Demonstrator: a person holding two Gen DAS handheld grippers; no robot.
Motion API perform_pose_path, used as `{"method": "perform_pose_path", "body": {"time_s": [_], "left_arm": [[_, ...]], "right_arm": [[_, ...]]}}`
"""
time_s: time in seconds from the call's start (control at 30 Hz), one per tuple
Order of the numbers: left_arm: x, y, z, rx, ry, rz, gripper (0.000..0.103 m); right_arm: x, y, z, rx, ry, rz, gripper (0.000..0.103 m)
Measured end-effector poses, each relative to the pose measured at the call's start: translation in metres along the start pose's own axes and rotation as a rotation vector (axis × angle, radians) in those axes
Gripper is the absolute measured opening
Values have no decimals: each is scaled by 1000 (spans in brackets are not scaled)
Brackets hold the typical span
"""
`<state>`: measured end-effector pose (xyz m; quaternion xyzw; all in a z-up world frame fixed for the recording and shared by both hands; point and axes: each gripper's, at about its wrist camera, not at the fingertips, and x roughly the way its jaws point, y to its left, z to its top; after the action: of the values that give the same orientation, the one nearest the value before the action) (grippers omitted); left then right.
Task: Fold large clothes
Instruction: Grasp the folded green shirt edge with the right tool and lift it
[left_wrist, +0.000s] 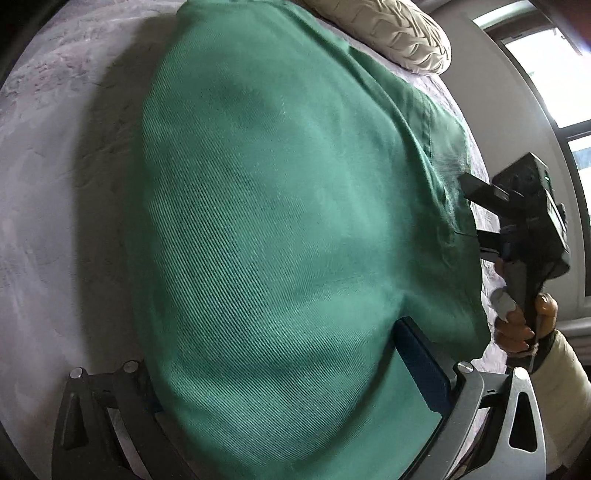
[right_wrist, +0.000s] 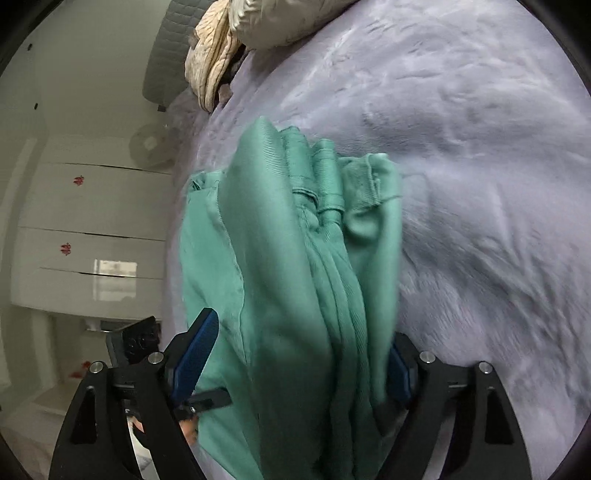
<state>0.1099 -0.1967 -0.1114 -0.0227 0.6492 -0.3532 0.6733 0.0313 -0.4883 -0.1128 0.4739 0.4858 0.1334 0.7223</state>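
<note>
A large green garment (left_wrist: 280, 206) lies folded on the plush lilac bedcover (left_wrist: 48, 192). It bulges up between the fingers of my left gripper (left_wrist: 273, 350). One blue pad (left_wrist: 421, 365) shows at the right against the cloth, and the other finger is buried under it. In the right wrist view the garment (right_wrist: 295, 266) is a thick stack of folds with a waistband at the far end. My right gripper (right_wrist: 301, 328) straddles the stack with jaws wide. Its left pad (right_wrist: 195, 354) stands clear of the folds. The right gripper (left_wrist: 476, 214), in a person's hand (left_wrist: 517, 325), sits at the garment's right edge.
Cream pillows (left_wrist: 399, 33) lie at the head of the bed, also seen piled (right_wrist: 210, 66) in the right wrist view. A window (left_wrist: 550, 74) is to the right. White drawers (right_wrist: 88, 236) and a fan (right_wrist: 151, 147) stand beyond the bed's edge.
</note>
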Motion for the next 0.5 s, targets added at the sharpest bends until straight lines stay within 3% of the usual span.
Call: {"method": "perform_pose_path", "body": {"time_s": [0.07, 0.1, 0.13, 0.17, 0.27, 0.3, 0.5], "left_arm": [[0, 0, 0, 0, 0, -14, 102], [-2, 0, 0, -3, -7, -15, 94], [-4, -1, 1, -5, -20, -7, 89], [-9, -1, 1, -1, -32, -7, 78], [-29, 4, -2, 3, -72, -45, 51], [-35, 3, -2, 6, -82, -59, 47], [-79, -10, -10, 62, -127, -104, 45]], "right_arm": [[6, -6, 4, 34, -5, 2, 84], [7, -8, 5, 56, -11, 3, 83], [7, -8, 7, 78, -20, -3, 72], [5, -10, 6, 91, -26, -13, 45], [0, -10, 1, 112, -46, 25, 20], [-2, -7, -2, 113, -54, 49, 18], [-14, 38, -18, 95, -89, 180, 17]]}}
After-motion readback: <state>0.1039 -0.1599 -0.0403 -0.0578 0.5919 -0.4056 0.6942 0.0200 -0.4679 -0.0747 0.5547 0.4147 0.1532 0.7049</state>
